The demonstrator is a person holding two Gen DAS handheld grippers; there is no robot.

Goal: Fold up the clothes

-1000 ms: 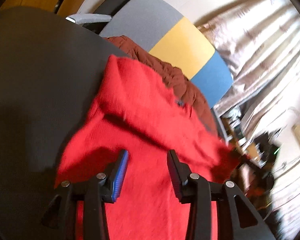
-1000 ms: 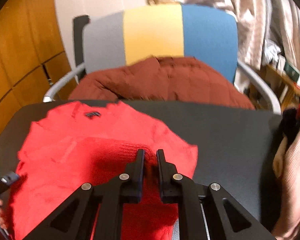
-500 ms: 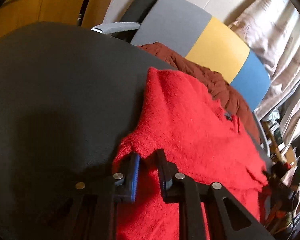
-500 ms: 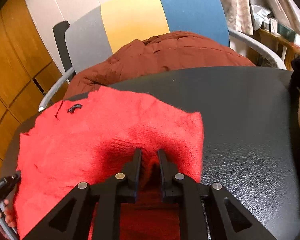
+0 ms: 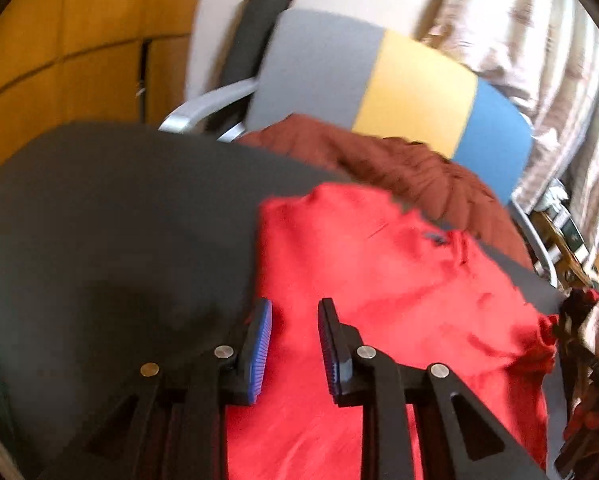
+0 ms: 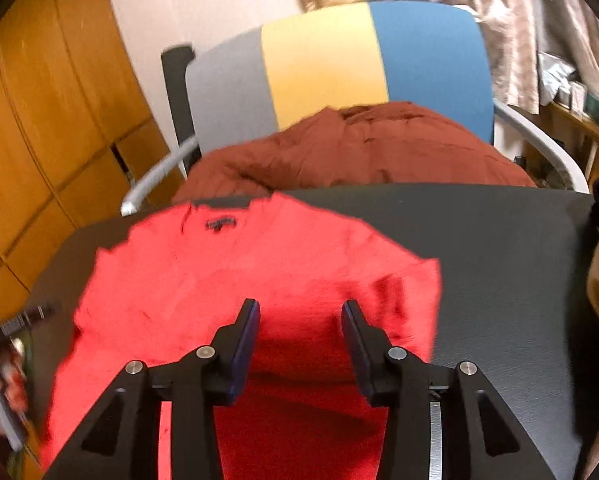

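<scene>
Red sweater [image 6: 259, 280] flat on dark worktop [image 6: 499, 248]. Left gripper [image 5: 294, 320] & right gripper [image 6: 299, 316]: jaws opening, released, nothing pinched; chair [image 6: 339, 60] at 12.

On the black table [image 6: 499, 248]: one red sweater [image 6: 259, 272]. Behind it, one chair [image 6: 339, 64] bearing one brown jacket [image 6: 359, 148].

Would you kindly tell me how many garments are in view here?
2 for certain: the red sweater lies on the dark table, and a rust-brown jacket sits on the chair behind. Blurred fabric at the right edge may be more.
</scene>
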